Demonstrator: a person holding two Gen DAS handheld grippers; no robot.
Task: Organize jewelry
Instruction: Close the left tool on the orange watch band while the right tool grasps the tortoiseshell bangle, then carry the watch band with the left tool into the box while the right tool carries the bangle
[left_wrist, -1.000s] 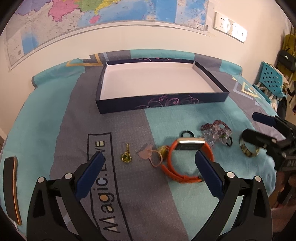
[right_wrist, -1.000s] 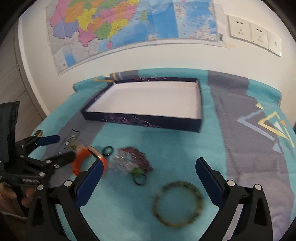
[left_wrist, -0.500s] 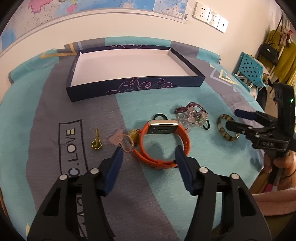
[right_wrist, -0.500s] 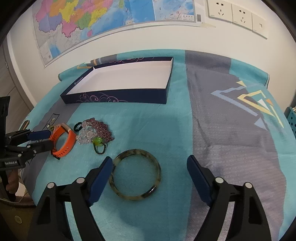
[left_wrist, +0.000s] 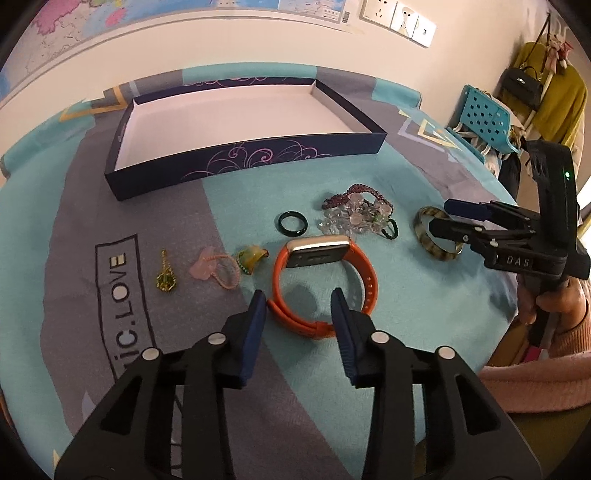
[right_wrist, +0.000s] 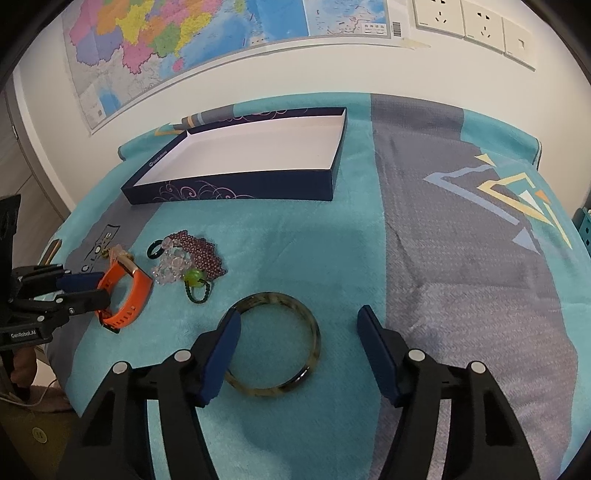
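Two claws, watch, bangle between

Box behind jewelry row; watch between ring, bangle.

Surface: we see a table under a teal-and-grey cloth.
Far side: our navy tray.
Near side: orange watch, mottled bangle, beads, dark ring, small charms.
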